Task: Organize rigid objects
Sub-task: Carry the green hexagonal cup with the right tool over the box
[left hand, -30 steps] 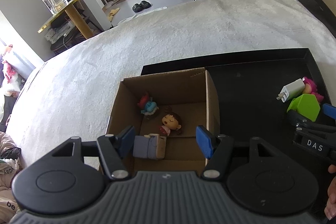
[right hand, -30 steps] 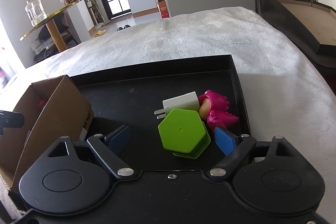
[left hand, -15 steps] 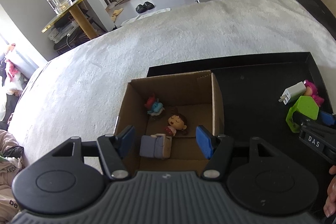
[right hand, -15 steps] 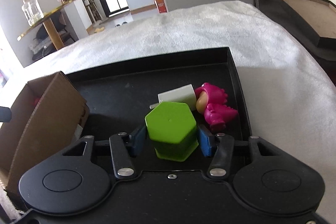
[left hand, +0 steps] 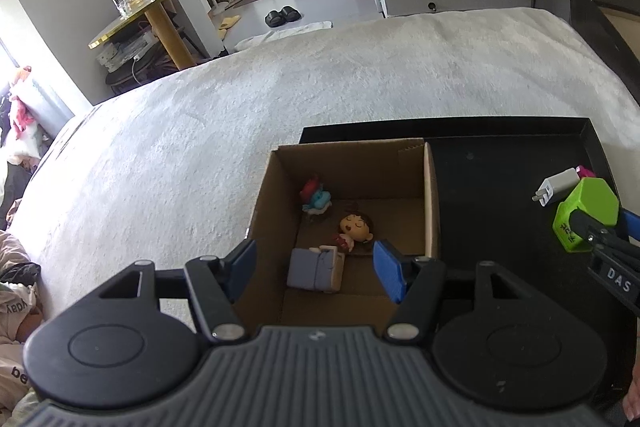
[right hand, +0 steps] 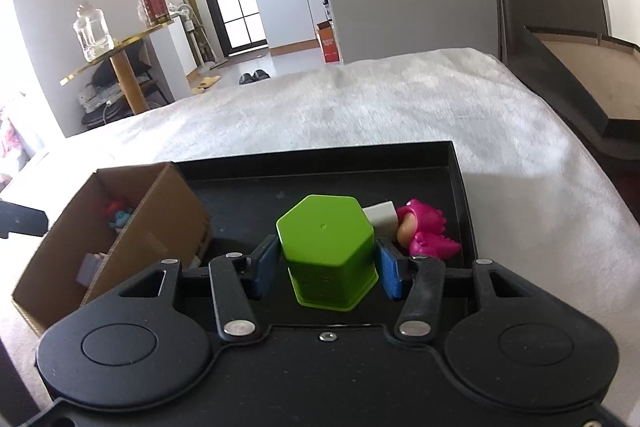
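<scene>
Your right gripper [right hand: 327, 269] is clamped on the green hexagonal plastic cup [right hand: 327, 247], raised over the black tray [right hand: 460, 187] — mid-transfer, I'd judge. Next: carry it left, clear the brown cardboard box [right hand: 160, 219] wall, lower inside. Left gripper [left hand: 312, 269] hangs over the box w/ fingers apart, empty — may crowd you. White charger [right hand: 382, 217] & pink toy figure [right hand: 426, 233] are behind.

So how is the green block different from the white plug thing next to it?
The green hexagonal block is clamped between the right gripper fingers, while the white charger lies loose on the black tray. The block is bright green and six-sided; the charger is white, boxy and has metal prongs. The block also looks bulkier. Both are hard plastic, outside the cardboard box.
</scene>
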`<state>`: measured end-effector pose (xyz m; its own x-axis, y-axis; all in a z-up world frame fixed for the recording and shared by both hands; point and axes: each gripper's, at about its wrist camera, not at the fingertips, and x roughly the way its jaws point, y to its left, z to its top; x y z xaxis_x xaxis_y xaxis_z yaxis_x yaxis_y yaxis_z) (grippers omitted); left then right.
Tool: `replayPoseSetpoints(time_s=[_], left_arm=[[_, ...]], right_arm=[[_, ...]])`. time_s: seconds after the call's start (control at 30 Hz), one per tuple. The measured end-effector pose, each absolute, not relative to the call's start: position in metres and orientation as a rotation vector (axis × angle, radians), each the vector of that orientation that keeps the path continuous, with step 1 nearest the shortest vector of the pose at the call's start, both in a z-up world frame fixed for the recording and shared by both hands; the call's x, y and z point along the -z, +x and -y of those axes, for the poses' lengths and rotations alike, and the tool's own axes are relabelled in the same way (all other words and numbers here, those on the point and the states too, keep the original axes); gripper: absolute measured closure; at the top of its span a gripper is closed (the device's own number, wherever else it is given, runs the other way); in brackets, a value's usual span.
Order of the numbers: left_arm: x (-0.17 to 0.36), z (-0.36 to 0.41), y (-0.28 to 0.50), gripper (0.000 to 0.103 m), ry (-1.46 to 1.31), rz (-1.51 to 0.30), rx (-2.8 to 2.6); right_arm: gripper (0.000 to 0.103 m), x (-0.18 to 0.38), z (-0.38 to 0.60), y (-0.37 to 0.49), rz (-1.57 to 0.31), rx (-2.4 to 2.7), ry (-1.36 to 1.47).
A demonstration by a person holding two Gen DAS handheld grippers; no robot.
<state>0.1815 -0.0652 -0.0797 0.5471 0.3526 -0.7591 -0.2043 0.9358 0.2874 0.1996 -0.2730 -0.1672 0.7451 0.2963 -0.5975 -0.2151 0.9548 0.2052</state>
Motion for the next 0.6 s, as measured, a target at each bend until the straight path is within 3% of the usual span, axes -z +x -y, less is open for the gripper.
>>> replayPoseSetpoints(time_s=[0.6], left_arm=[[0.054,0.021,0.162,0.040,0.094,-0.895,-0.333]], right_arm=[[0.053,0.115,0.248,0.184,-0.599,-0.270,0.095]])
